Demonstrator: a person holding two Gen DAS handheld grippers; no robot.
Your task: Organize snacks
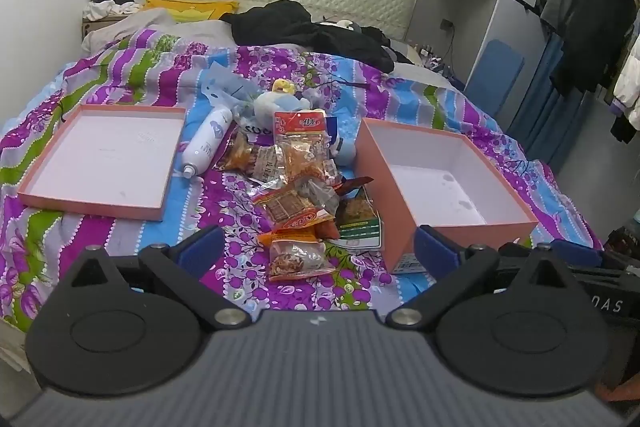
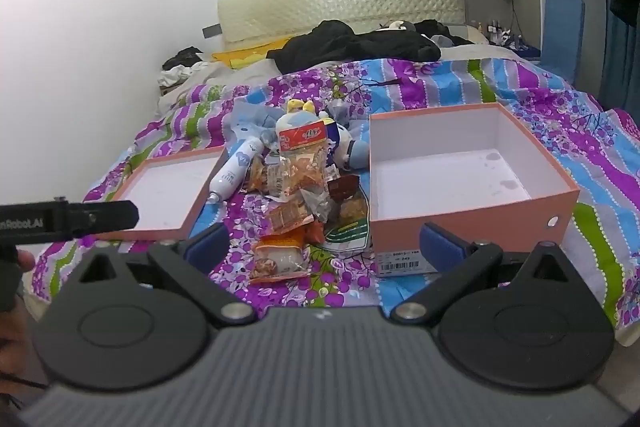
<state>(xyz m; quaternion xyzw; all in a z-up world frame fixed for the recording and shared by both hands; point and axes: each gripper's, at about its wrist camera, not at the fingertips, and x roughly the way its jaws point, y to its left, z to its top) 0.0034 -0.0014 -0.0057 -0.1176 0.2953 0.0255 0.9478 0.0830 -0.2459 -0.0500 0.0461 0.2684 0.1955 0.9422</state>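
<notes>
In your left wrist view, your left tongs (image 1: pixel 316 247) stood wide apart at the bottom of the frame, gripping nothing, above the bed (image 1: pixel 100 235). The snacks (image 1: pixel 304 183) lay in a loose pile at the centre of the frame, between the two blue pads. The nearest packet (image 1: pixel 298 255) sat right between the fingertips (image 1: pixel 202 247), not touched. A pink lid (image 1: pixel 92 205) lay open at centre left, a white bottle (image 1: pixel 206 141) just beside it. The deep pink box (image 1: pixel 400 227) stood at centre right, empty.

In your right wrist view, your right tongs (image 2: pixel 324 247) were likewise spread wide and empty at the bottom. The snacks (image 2: pixel 304 195) again sat centre frame, the box (image 2: pixel 472 223) to their right, the lid (image 2: pixel 120 231) at left. A plush toy (image 2: pixel 352 151) lay behind the pile. The other tool's black arm (image 2: pixel 72 219) crossed the left edge.
</notes>
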